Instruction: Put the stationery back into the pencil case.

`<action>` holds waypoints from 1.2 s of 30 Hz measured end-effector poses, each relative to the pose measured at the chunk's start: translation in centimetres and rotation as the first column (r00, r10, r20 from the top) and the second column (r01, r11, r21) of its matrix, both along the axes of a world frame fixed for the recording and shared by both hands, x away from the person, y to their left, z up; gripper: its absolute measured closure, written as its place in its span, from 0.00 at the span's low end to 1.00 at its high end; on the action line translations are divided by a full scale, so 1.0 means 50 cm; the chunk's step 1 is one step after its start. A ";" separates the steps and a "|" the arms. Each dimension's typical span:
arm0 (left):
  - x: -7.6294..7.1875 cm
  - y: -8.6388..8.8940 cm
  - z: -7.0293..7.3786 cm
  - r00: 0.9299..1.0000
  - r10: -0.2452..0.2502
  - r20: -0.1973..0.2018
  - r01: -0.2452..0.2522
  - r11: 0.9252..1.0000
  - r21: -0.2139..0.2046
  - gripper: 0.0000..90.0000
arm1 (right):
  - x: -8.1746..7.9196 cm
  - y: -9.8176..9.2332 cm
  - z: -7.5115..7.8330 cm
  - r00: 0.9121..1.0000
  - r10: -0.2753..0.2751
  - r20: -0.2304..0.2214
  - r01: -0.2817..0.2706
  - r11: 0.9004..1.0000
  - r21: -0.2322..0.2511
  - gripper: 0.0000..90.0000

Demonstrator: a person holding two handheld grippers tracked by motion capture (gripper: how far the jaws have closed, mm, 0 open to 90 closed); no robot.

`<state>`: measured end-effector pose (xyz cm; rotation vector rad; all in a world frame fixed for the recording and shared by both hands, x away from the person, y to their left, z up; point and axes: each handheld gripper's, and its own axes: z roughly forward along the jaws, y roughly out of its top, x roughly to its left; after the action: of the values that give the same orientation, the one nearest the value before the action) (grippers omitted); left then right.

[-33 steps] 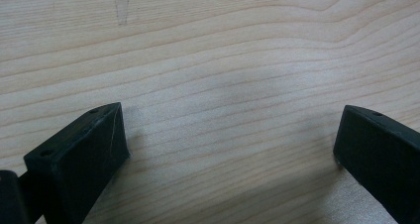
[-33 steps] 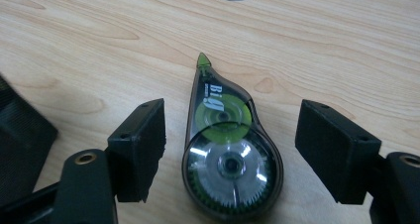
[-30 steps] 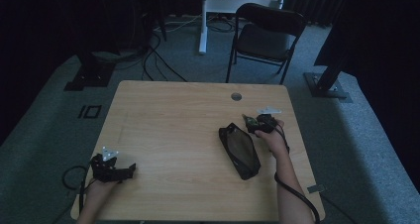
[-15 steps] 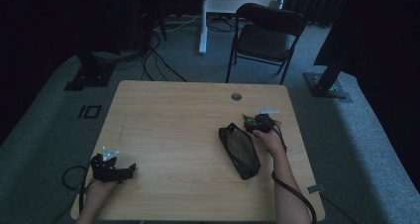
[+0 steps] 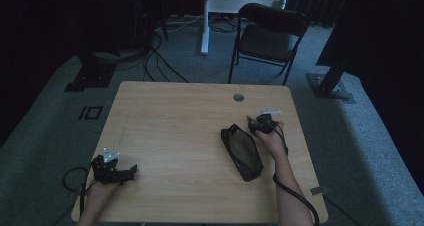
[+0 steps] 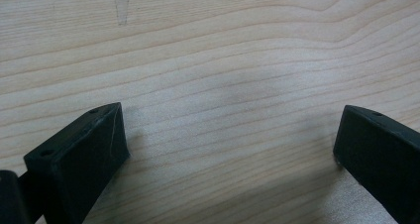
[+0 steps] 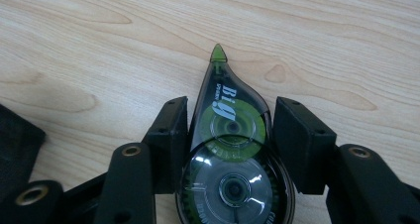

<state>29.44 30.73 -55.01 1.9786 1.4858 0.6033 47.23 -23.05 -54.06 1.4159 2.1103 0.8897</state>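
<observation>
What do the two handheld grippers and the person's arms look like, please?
Both the left gripper and the right gripper are black, each topped by a grey three-cornered plate and trailing a black cable. Their jaws are blocky black pads with small screw holes. The forearms are bare, without sleeves.

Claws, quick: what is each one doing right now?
Left claw: open, nothing between its jaws, bare table below.
Right claw: jaws have just been closing and sit against both sides of the green correction tape dispenser, gripping it.
</observation>
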 end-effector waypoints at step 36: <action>0.000 0.000 0.000 1.000 0.000 0.000 0.000 1.000 0.000 0.00 | -0.117 -0.005 0.153 0.998 -0.030 0.063 0.028 0.999 0.038 0.55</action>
<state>29.44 30.73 -55.01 1.9788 1.4859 0.6032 41.39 -23.29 -46.43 1.4143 2.0318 0.9548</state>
